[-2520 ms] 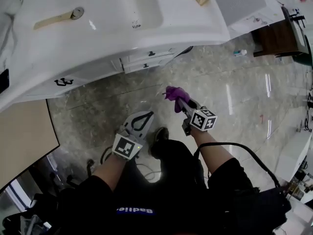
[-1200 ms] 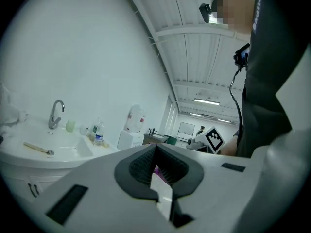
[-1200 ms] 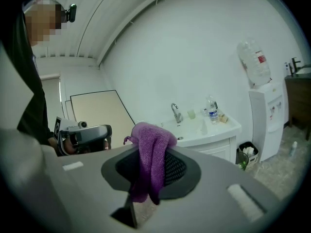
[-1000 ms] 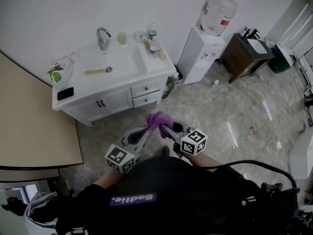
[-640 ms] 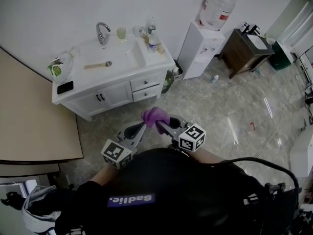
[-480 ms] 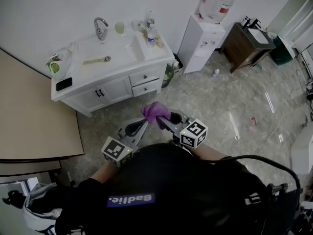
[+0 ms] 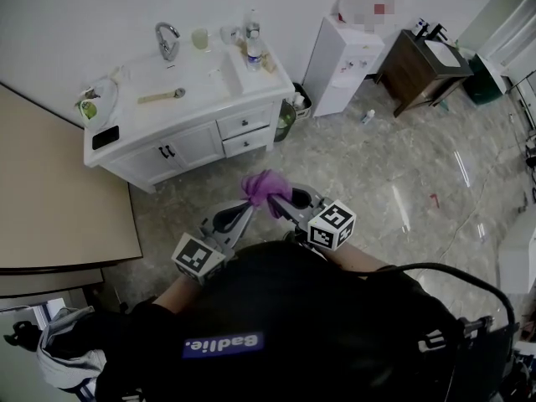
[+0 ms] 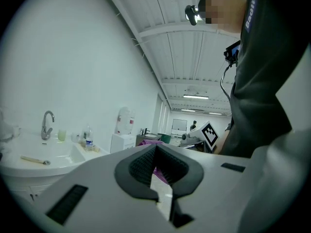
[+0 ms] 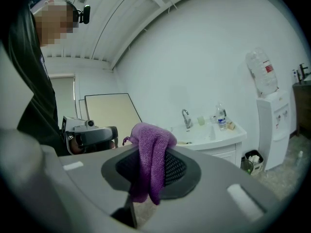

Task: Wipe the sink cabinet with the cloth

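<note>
Marble floor (image 7: 377,166), right gripper (image 7: 277,202) clamping purple cloth (image 7: 265,185), sink cabinet (image 7: 197,145) apart.

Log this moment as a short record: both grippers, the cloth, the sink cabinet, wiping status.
left gripper: fingers together, nothing held
right gripper: fingers shut on the cloth
cloth: purple, draped down over the right fingers
sink cabinet: white, doors and drawers shut, across the floor from both grippers
on its top: faucet, bottle
wiping: not yet begun; cloth touches no part of the cabinet
</note>
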{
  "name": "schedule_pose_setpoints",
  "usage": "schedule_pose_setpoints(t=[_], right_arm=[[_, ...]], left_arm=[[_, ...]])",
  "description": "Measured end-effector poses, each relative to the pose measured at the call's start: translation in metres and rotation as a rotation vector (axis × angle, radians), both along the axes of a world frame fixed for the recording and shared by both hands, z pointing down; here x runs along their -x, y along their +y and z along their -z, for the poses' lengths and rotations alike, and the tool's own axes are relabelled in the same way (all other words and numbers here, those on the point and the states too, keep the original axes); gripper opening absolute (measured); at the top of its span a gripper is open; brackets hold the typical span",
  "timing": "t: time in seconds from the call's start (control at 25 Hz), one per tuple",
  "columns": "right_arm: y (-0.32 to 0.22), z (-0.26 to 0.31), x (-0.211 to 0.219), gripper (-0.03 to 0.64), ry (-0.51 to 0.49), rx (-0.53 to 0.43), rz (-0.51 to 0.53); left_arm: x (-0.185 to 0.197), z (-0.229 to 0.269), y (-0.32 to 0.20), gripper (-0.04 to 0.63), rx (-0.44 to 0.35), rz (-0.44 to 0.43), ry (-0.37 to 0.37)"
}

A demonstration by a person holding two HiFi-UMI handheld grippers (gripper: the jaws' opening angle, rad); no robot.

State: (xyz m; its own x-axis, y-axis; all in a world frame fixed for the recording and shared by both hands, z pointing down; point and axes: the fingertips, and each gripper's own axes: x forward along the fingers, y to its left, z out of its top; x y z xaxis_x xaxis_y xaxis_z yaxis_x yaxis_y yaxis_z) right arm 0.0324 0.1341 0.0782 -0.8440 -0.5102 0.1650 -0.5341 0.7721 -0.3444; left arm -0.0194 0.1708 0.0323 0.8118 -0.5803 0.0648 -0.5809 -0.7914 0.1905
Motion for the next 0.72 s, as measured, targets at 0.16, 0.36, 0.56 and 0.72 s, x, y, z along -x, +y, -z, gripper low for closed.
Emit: schedule_pose_setpoints(t=[0.16,0.36,0.56,0.72], right_arm=[[0.0045,-0.0020,0.0009,0.075,0.001,-0.001,0.001],[0.0079,-0.0049,0.0011,0.075,0.005,0.003,-0.010],[0.0045,-0.0052,0.0027,0.075,0.010,0.005,-0.027],[0.0041,-0.0025,0.0088,0.075,0.010,0.006,-0.025]], left_arm=[[0.0031,-0.0097,0.0020,0.005,0.002,0.016,0.020],[0.0035,-0.0092,0.0045,0.005,-0.003,0.008,0.014],[0.0066,-0.0063,0.0025,0.005,-0.002,-0.005,-0.009],[0.0092,-0.0067,0.0004,0.005,-0.001,-0.006,0.007]])
